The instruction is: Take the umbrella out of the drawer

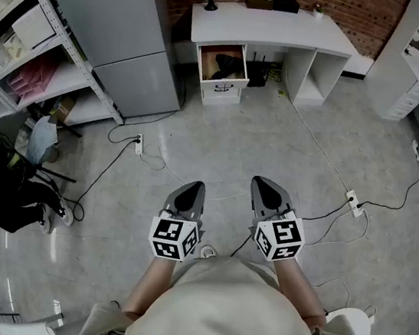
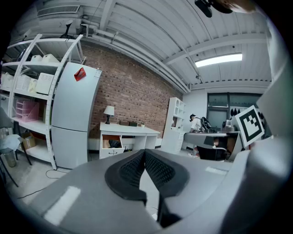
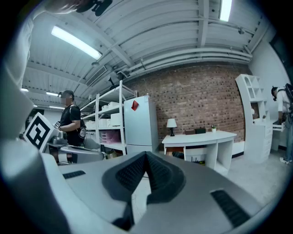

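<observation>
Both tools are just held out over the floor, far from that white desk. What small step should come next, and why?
Probably step toward the white desk: its open white drawer, holding a dark object, perhaps the umbrella, sits far across the grey floor. The left tool and right tool are both shut and empty.

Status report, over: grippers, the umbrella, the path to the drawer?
Left gripper and right gripper shut, empty. Umbrella, dark shape, in open drawer, not reached. Cables on floor between.

left gripper (image 1: 188, 193) and right gripper (image 1: 266, 190) side by side, pointing forward, jaws closed, empty
</observation>
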`<state>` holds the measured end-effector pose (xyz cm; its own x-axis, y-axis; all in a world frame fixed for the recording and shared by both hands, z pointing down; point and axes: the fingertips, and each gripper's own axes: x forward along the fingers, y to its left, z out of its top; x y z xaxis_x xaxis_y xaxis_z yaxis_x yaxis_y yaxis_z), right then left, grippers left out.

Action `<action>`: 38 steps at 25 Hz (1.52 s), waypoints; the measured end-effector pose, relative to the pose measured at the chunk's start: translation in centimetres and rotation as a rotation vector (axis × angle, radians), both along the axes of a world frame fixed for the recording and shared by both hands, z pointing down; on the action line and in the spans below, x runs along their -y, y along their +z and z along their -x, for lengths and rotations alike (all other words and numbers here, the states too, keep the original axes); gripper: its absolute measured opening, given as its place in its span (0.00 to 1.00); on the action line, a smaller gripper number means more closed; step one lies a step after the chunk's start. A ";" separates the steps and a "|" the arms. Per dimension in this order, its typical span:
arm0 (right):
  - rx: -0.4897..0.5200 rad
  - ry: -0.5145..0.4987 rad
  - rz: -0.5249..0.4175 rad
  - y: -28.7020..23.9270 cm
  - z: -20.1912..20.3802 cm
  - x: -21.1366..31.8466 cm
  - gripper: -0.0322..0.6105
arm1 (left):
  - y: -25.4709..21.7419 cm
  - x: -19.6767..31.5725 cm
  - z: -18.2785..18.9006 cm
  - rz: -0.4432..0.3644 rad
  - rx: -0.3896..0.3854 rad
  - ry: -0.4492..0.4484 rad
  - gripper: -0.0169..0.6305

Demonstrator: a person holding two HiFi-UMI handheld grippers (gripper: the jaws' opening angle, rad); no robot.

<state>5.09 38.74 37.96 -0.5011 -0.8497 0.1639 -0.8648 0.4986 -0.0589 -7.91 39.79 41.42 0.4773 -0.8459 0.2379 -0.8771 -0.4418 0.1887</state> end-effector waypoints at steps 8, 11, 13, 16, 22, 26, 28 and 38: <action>-0.008 0.000 -0.001 0.4 1.6 -0.1 0.05 | 0.2 0.3 1.5 -0.011 -0.015 0.002 0.05; -0.007 -0.002 -0.007 0.3 2.5 0.2 0.05 | 0.0 0.6 2.5 -0.024 -0.015 0.000 0.05; -0.003 -0.005 -0.008 0.4 3.1 0.4 0.05 | 0.1 0.9 3.1 -0.029 -0.011 0.003 0.05; -0.010 -0.008 -0.001 0.6 3.7 0.7 0.05 | 0.1 1.2 3.8 -0.031 -0.015 0.010 0.05; 0.024 -0.040 0.033 0.2 4.4 1.6 0.23 | 0.2 2.6 4.9 -0.003 -0.045 -0.001 0.18; 0.022 -0.067 0.040 0.5 4.7 3.6 0.37 | 0.4 4.4 4.8 0.000 -0.055 0.002 0.25; 0.024 -0.075 0.039 0.6 4.9 5.1 0.41 | 0.5 5.8 4.9 0.003 -0.059 0.003 0.27; 0.049 -0.125 0.025 0.8 5.0 17.0 0.53 | 1.2 16.7 4.6 0.008 -0.055 0.004 0.45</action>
<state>0.07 21.75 38.74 -0.6110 -0.7759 0.1570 -0.7916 0.6005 -0.1131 -12.47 23.08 42.66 0.4932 -0.8421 0.2182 -0.8635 -0.4436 0.2400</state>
